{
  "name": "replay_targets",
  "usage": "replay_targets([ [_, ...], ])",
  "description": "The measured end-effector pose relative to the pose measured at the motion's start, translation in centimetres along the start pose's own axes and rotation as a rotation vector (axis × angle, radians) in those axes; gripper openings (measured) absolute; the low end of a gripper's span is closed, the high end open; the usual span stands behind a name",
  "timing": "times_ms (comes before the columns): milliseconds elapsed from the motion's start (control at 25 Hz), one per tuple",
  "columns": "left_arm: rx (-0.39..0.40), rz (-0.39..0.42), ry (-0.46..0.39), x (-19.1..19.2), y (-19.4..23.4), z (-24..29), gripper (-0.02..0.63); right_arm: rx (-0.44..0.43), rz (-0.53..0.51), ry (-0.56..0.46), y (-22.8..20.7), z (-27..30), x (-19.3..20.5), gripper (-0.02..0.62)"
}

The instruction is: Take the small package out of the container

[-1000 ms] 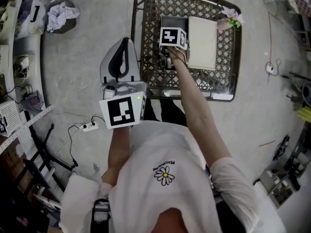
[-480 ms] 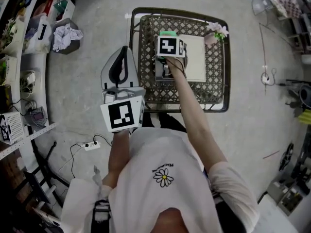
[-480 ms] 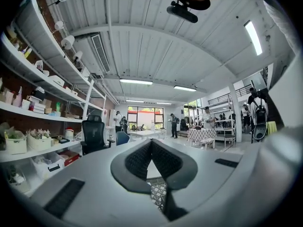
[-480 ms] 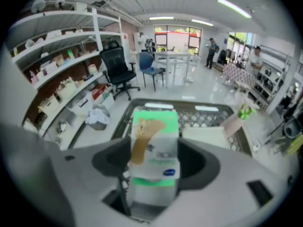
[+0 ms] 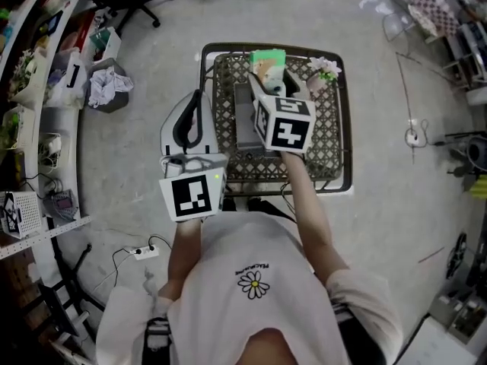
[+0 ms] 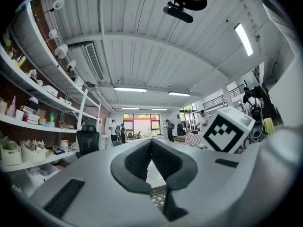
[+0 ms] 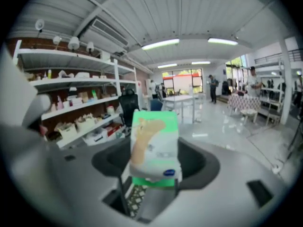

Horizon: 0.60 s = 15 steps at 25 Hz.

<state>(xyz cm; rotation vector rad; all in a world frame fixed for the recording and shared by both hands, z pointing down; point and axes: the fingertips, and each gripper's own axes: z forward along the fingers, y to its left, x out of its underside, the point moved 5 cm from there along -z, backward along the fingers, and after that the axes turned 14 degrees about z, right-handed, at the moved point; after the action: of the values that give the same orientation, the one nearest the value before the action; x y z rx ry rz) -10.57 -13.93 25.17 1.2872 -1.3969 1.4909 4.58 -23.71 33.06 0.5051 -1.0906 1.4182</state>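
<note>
The small package (image 5: 268, 65), green and white, is raised above the wire basket (image 5: 346, 152), clear of its rim. My right gripper (image 5: 268, 84) is shut on it, and its marker cube faces the head camera. In the right gripper view the package (image 7: 154, 143) stands upright between the dark jaws of the right gripper (image 7: 154, 171). My left gripper (image 5: 194, 97) hangs beside the basket's left edge, over the floor, with its jaw tips together and nothing in them. In the left gripper view, the left gripper (image 6: 151, 143) points up at the ceiling.
A grey box (image 5: 245, 124) lies in the basket, and a pink flower (image 5: 323, 68) sits at its far right corner. Shelves line the left wall. A bin with cloth (image 5: 106, 90) and a power strip (image 5: 141, 251) are on the floor at left.
My right gripper has come up out of the basket with the package and tipped upward toward the camera. The left gripper has stayed beside the basket.
</note>
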Motion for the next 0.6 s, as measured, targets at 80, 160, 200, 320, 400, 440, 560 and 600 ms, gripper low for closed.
replay_targets([
  [80,0.001,0.006,-0.01,-0.6,-0.2,-0.1,0.023,-0.03,-0.022,-0.077,0.5,-2.6,-1.3,0.31],
  [160,0.003,0.018,-0.025,-1.3,-0.3,-0.2,0.024,-0.054,-0.029,-0.145,0.8,-5.0,-2.1,0.311],
  [200,0.004,0.026,-0.033,-1.6,-0.4,-0.3,0.024,-0.065,-0.027,-0.175,0.9,-6.1,-2.4,0.31],
  [320,0.006,0.038,-0.049,-2.4,-0.8,-0.5,0.024,-0.103,-0.026,-0.257,1.2,-9.3,-2.8,0.31],
  [400,0.008,0.042,-0.054,-2.8,-1.0,-0.7,0.023,-0.133,-0.041,-0.304,1.4,-10.7,-2.8,0.31],
  [440,0.011,0.045,-0.055,-2.9,-1.1,-0.7,0.023,-0.149,-0.043,-0.327,1.4,-11.2,-2.6,0.31],
  [560,0.013,0.049,-0.057,-3.2,-1.3,-0.8,0.024,-0.183,-0.012,-0.387,1.2,-12.2,-2.2,0.31],
  [600,0.012,0.051,-0.06,-3.3,-1.3,-0.8,0.023,-0.184,-0.007,-0.404,1.0,-12.5,-2.1,0.311],
])
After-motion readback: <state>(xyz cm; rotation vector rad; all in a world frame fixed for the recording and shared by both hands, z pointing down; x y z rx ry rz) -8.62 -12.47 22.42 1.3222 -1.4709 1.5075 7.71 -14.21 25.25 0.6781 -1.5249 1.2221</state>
